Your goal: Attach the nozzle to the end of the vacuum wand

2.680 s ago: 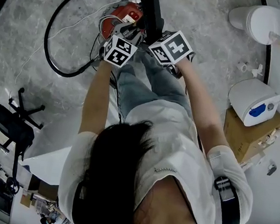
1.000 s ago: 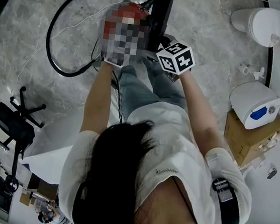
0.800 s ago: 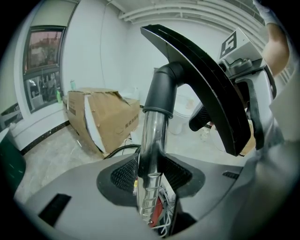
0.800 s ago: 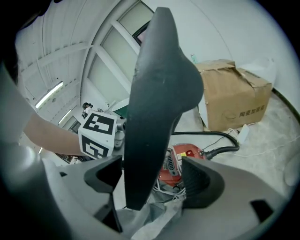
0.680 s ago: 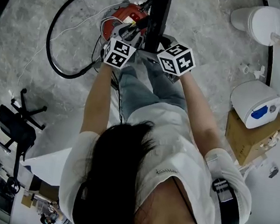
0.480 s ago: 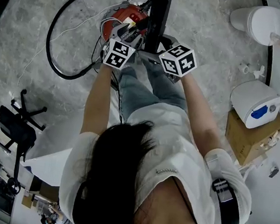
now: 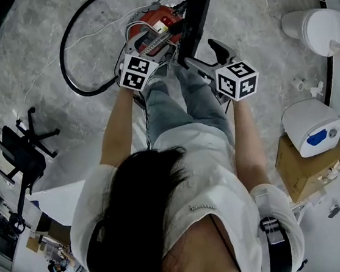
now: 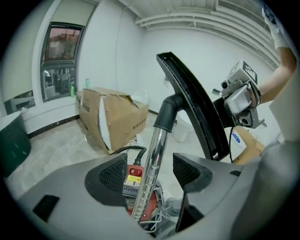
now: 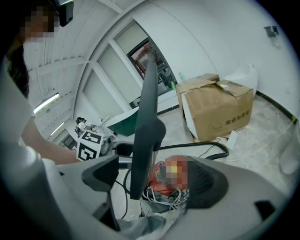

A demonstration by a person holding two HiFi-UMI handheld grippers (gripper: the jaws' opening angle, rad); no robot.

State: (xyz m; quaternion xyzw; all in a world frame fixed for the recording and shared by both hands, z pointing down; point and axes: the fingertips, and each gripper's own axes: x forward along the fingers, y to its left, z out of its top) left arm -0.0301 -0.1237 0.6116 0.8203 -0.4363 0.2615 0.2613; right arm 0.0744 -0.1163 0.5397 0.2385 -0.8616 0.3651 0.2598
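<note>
A black floor nozzle (image 8: 192,101) sits on top of the chrome vacuum wand (image 8: 151,176), joined by a black collar (image 8: 166,112). The wand rises from the red vacuum body (image 7: 156,26). My left gripper (image 8: 150,172) has its jaws opening. The wand stands between its pads (image 8: 114,174) with a gap on each side. My right gripper (image 9: 152,180) is also opening. The nozzle (image 9: 144,126), seen edge-on, stands between its jaws untouched. From above, both marker cubes hang just near of the nozzle (image 7: 195,15), left (image 7: 136,73) and right (image 7: 236,80).
A black hose (image 7: 77,41) loops over the grey stone floor left of the vacuum. An open cardboard box (image 8: 110,119) stands beyond it. A white lidded bin (image 7: 321,28) and a white-and-blue appliance (image 7: 312,126) on a carton sit at the right. An office chair (image 7: 23,151) is at the left.
Both grippers have let go and drawn back from the wand and nozzle. The right one has swung out to the right. The nozzle stays on the wand.
</note>
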